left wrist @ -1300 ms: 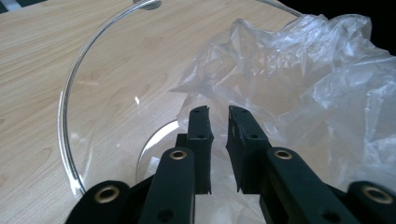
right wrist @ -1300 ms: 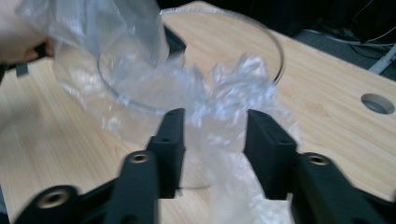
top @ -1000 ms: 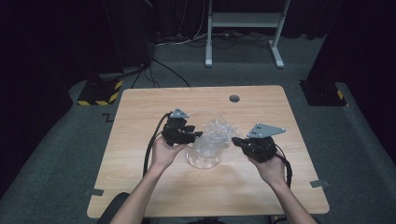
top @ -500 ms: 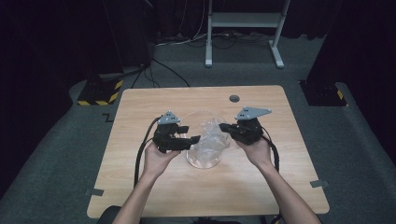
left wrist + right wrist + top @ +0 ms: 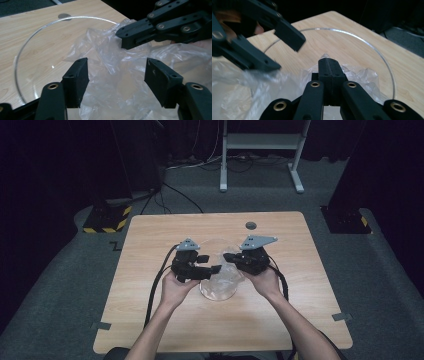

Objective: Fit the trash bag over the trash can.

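A clear glass bowl (image 5: 218, 291) stands at the middle of the wooden table (image 5: 150, 320), with crumpled clear plastic film (image 5: 226, 274) in and above it. My left gripper (image 5: 214, 269) hovers at the bowl's left side. Its jaws have just been opening and stand apart; in the left gripper view (image 5: 117, 80) the plastic film (image 5: 110, 57) lies between and beyond them, with neither pad pressing on it. My right gripper (image 5: 229, 256) reaches in from the right, shut on a fold of the plastic (image 5: 325, 55) that sticks out past its tips (image 5: 329, 68).
The bowl's rim (image 5: 75, 17) curves round the plastic, with bare wood on every side. A small round hole (image 5: 250, 225) sits near the table's far edge. Cables trail from both grippers towards the near edge. A white stand (image 5: 260, 142) is on the floor beyond.
The right gripper has moved left and away from me to the bowl, still shut. The left gripper's jaws have spread apart and it has shifted slightly left.
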Motion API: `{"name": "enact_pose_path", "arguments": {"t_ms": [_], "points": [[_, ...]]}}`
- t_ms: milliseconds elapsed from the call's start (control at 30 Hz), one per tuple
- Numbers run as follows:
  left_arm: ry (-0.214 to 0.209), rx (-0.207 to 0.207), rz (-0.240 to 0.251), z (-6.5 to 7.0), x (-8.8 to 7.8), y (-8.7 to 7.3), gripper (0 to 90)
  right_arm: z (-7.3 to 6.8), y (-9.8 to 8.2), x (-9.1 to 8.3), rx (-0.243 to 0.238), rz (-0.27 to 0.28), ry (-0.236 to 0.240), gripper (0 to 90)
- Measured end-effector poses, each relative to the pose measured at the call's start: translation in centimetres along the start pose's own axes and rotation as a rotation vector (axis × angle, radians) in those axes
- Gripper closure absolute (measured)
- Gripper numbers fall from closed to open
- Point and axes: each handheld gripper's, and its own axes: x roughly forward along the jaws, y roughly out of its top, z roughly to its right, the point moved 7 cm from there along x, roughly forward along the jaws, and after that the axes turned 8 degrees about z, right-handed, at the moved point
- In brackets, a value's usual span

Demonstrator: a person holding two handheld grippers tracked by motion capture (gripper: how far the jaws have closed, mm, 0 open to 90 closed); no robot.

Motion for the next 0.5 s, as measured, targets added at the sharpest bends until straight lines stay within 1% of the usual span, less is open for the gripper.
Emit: {"name": "enact_pose_path", "arguments": {"t_ms": [33,67,100,133,167,200,233,300,333,367,400,433,467,500], "points": [[-0.005,-0.003,0.001,0.1,0.2,0.1,34.9,0.0,0.2,-0.2,0.005,0.013,-0.001,90.0],[-0.005,0.003,-0.007,0.2,0.2,0.0,35.6,0.0,0.3,-0.4,0.007,0.025,0.001,90.0],[-0.005,0.013,-0.009,0.3,0.4,0.1,38.2,-0.1,0.5,-0.7,0.01,0.04,0.005,90.0],[-0.012,0.027,-0.017,0.5,0.7,0.1,45.8,-0.3,0.9,-1.2,0.011,0.071,0.013,90.0],[-0.012,0.027,-0.017,0.5,0.7,0.1,51.0,-0.3,0.9,-1.2,0.011,0.071,0.013,90.0],[-0.011,0.04,-0.023,0.6,0.8,0.1,57.5,-0.6,1.1,-1.6,0.004,0.088,0.012,90.0],[-0.003,0.052,-0.033,0.7,0.9,0.1,57.5,-0.6,1.1,-1.6,0.004,0.088,0.012,90.0],[-0.008,0.067,-0.048,0.9,1.2,0.0,69.2,-0.7,1.2,-2.0,0.001,0.097,0.009,90.0],[-0.002,0.082,-0.05,1.0,1.3,0.1,81.5,-0.6,1.1,-2.3,0.002,0.098,-0.001,90.0],[0.001,0.092,-0.053,1.0,1.4,0.1,81.5,-0.6,1.1,-2.3,0.002,0.098,-0.001,90.0],[-0.006,0.101,-0.055,1.0,1.6,0.2,89.9,-0.4,0.9,-2.7,0.012,0.095,-0.016,90.0],[-0.006,0.101,-0.055,1.0,1.6,0.2,90.0,-0.4,0.9,-2.7,0.012,0.095,-0.016,90.0],[-0.01,0.1,-0.064,1.0,1.6,0.3,90.0,0.0,0.6,-3.1,0.02,0.094,-0.033,90.0],[-0.01,0.1,-0.064,1.0,1.6,0.3,90.0,0.0,0.6,-3.1,0.02,0.094,-0.033,90.0]]}}
